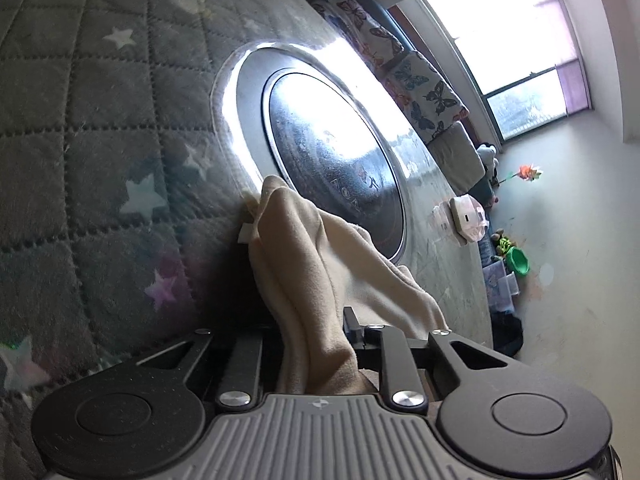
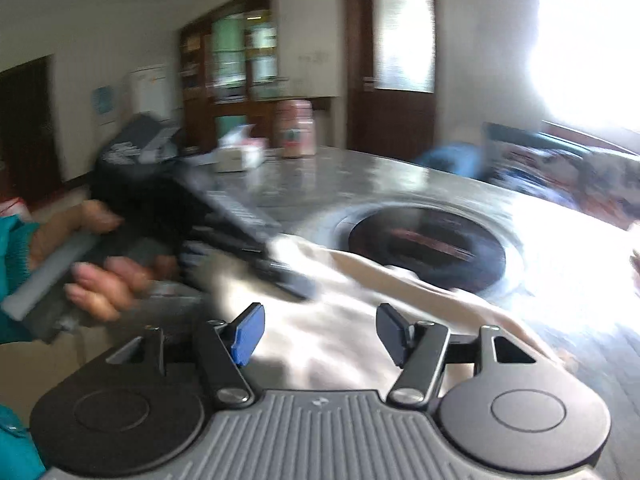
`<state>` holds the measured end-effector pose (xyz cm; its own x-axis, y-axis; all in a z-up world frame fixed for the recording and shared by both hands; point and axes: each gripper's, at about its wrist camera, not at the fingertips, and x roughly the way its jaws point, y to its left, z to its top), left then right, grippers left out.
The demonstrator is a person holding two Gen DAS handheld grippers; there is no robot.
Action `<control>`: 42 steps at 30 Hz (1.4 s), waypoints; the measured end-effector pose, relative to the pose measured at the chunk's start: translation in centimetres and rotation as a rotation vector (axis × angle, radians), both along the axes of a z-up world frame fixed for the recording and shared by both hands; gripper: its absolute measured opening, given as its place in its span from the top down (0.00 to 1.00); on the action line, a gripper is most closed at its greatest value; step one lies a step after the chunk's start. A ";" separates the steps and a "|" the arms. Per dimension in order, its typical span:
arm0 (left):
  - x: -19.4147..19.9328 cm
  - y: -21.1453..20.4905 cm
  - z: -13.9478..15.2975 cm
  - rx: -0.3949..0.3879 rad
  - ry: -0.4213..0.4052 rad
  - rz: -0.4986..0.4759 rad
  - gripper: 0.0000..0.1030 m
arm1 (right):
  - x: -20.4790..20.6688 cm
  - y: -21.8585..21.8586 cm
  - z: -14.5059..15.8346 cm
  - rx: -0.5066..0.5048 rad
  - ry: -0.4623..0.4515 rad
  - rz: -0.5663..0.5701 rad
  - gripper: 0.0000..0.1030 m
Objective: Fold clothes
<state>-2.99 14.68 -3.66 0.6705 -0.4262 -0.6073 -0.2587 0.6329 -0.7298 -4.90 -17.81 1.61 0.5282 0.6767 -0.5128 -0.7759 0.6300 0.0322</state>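
The left hand-held gripper (image 1: 316, 332) is clamped on a bunched fold of the cream garment (image 1: 320, 248), which rises toward twelve o'clock over the star-quilted mat (image 1: 100, 128). The right hand-held gripper (image 2: 320, 332) stands wide apart above the same cloth, holding nothing. At its ten o'clock a hand (image 2: 100, 280) grips the other tool. The round inset (image 2: 428, 252) in the counter (image 2: 320, 176) lies at one o'clock.

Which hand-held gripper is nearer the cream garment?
Left. The left hand-held gripper is shut on the cream garment; the right hand-held gripper hangs open just above it.
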 end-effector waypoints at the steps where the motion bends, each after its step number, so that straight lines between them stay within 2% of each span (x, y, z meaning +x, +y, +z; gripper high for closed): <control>1: -0.1 -0.1 0.1 0.009 -0.003 -0.003 0.80 | 0.6 -1.0 -0.2 -0.004 0.007 -0.048 0.39; 6: -0.3 -0.4 0.4 0.053 -0.016 -0.014 0.79 | 4.3 -5.4 -0.9 0.003 0.044 -0.270 0.40; 8: -0.2 -0.6 0.6 0.070 -0.018 -0.018 0.79 | 6.1 -7.1 -1.7 0.022 0.088 -0.343 0.40; 11: -0.1 -0.9 0.8 0.098 -0.019 -0.023 0.79 | 8.3 -9.1 -3.3 0.068 0.172 -0.413 0.45; 14: -0.1 -1.2 1.0 0.122 -0.021 -0.029 0.79 | 9.8 -9.8 -4.4 0.111 0.251 -0.426 0.49; 15: 0.0 -1.2 1.0 0.131 -0.022 -0.031 0.79 | 9.9 -9.8 -4.6 0.118 0.255 -0.426 0.51; 17: 0.1 -1.5 1.2 0.147 -0.020 -0.034 0.79 | 9.7 -9.4 -4.6 0.122 0.256 -0.408 0.74; 18: 0.2 -1.6 1.3 0.157 -0.020 -0.036 0.79 | 9.6 -9.2 -4.6 0.122 0.256 -0.396 0.79; 20: 0.3 -1.8 1.5 0.178 -0.018 -0.040 0.80 | 9.2 -8.7 -4.5 0.110 0.230 -0.379 0.88; 24: 0.9 -2.7 2.8 0.214 -0.043 -0.065 0.80 | 8.1 -8.5 -3.1 0.103 0.134 -0.371 0.89; 30: 3.4 -5.4 4.9 0.241 -0.103 -0.156 0.84 | 8.1 -9.9 -0.6 0.081 0.039 -0.382 0.90; 42: 10.7 -14.4 6.2 0.251 -0.187 -0.305 0.84 | 12.7 -16.0 2.9 -0.067 -0.086 -0.521 0.90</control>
<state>7.69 0.26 2.58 0.6453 -0.4760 -0.5975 0.0894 0.8238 -0.5598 7.83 -33.83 4.53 0.8278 0.2807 -0.4858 -0.3578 0.9310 -0.0718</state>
